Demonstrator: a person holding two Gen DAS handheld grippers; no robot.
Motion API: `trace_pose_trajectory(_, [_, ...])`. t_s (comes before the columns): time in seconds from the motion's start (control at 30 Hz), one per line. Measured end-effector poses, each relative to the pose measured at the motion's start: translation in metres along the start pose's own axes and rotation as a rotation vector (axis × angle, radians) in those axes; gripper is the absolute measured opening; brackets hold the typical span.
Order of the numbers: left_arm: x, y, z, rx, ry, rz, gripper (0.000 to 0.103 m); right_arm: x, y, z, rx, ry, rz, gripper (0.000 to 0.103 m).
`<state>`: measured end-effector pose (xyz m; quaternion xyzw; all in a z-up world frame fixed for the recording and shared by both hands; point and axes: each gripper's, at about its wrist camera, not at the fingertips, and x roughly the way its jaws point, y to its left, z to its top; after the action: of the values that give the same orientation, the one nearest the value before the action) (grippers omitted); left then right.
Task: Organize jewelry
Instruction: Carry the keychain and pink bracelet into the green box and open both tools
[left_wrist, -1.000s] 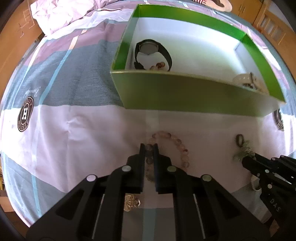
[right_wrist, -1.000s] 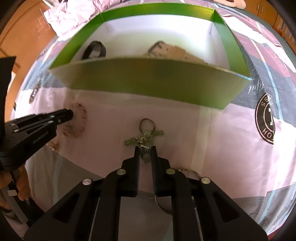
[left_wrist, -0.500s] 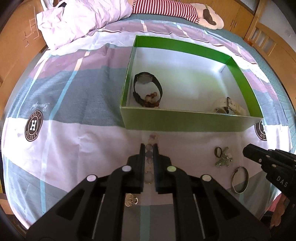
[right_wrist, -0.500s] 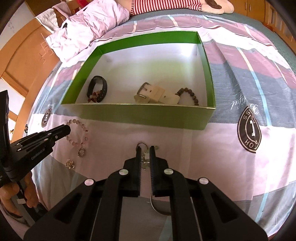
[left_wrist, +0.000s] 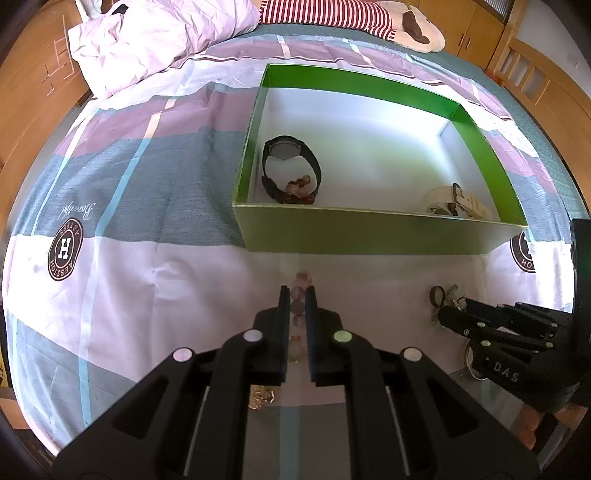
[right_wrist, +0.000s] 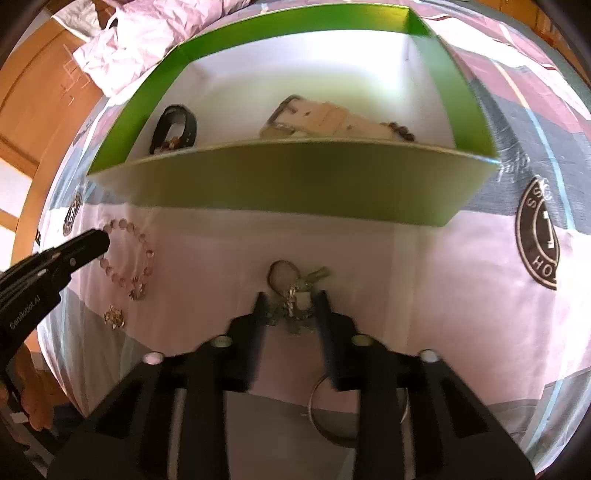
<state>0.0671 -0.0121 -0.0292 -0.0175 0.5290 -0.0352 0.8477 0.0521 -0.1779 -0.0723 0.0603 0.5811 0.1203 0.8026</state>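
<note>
My left gripper is shut on a pink bead bracelet, which hangs from its tips above the bedcover. In the right wrist view the bracelet shows as a loop with a small charm at its bottom. My right gripper is low over a key-ring charm, its jaws opening. The charm lies between them on the cover, and the pads do not press on it. The left wrist view shows the right gripper beside that charm. A green box stands just beyond both.
Inside the box lie a black watch, a cream strap watch and dark beads. A gold brooch and a silver bangle lie on the cover near me. A crumpled quilt is at the back left.
The left gripper rose, lifting the bracelet off the cover. The right gripper went up with its jaws shut, then came back down over the key-ring charm with its jaws spread.
</note>
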Motion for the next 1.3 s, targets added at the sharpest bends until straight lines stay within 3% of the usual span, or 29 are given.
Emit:
trace_pose_trajectory(0.07, [-0.001, 0.001, 0.0, -0.001, -0.001, -0.001, 0.008, -0.003, 0.004, 0.0, -0.016, -0.006, -0.006, 0.015])
trace_pose_trajectory(0.27, [-0.007, 0.0, 0.002, 0.002, -0.022, -0.003, 0.008, -0.024, 0.001, 0.002, -0.002, -0.063, 0.033, 0.015])
trace_pose_trajectory(0.6, [-0.028, -0.001, 0.007, 0.013, -0.099, -0.001, 0.008, -0.049, 0.001, 0.002, -0.025, -0.155, 0.018, 0.015])
trace_pose_trajectory(0.87, [-0.056, 0.001, 0.027, -0.001, -0.188, -0.065, 0.008, -0.094, -0.001, 0.013, -0.007, -0.356, 0.052, 0.015])
trace_pose_trajectory(0.97, [-0.071, 0.003, 0.048, -0.02, -0.258, -0.079, 0.008, -0.106, -0.006, 0.023, 0.018, -0.42, 0.076, 0.015])
trace_pose_trajectory(1.13, [-0.063, 0.002, 0.067, -0.017, -0.306, -0.07, 0.008, -0.089, -0.012, 0.046, 0.061, -0.408, 0.095, 0.015])
trace_pose_trajectory(1.3, [-0.028, 0.004, 0.073, -0.026, -0.233, -0.047, 0.008, -0.065, -0.021, 0.061, 0.125, -0.362, 0.087, 0.015])
